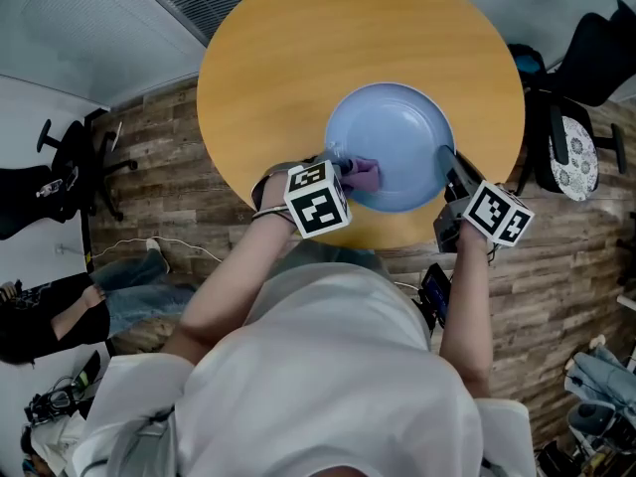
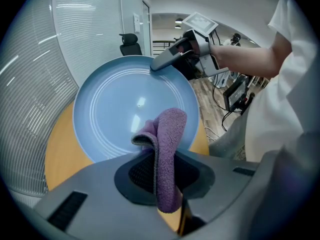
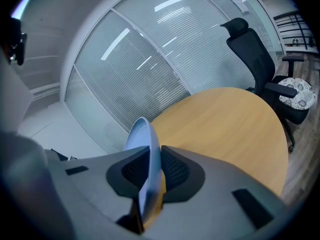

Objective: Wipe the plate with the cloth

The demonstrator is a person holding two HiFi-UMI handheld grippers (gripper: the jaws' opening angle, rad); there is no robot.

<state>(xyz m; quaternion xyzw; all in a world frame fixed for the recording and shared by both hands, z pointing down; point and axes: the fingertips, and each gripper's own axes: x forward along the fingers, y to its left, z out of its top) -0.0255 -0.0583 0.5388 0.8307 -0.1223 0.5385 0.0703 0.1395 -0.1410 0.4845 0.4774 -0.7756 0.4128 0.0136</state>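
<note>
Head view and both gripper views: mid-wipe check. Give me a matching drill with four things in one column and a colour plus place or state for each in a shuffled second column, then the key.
Column one:
1. plate
2. cloth
3. table
4. office chair

Column two:
A. purple, pinched in the left claw
B. black, standing on the floor beyond the table
C. light blue, rim clamped in the right claw
D. round, yellow-brown top

Pairs: 1-C, 2-A, 3-D, 4-B
</note>
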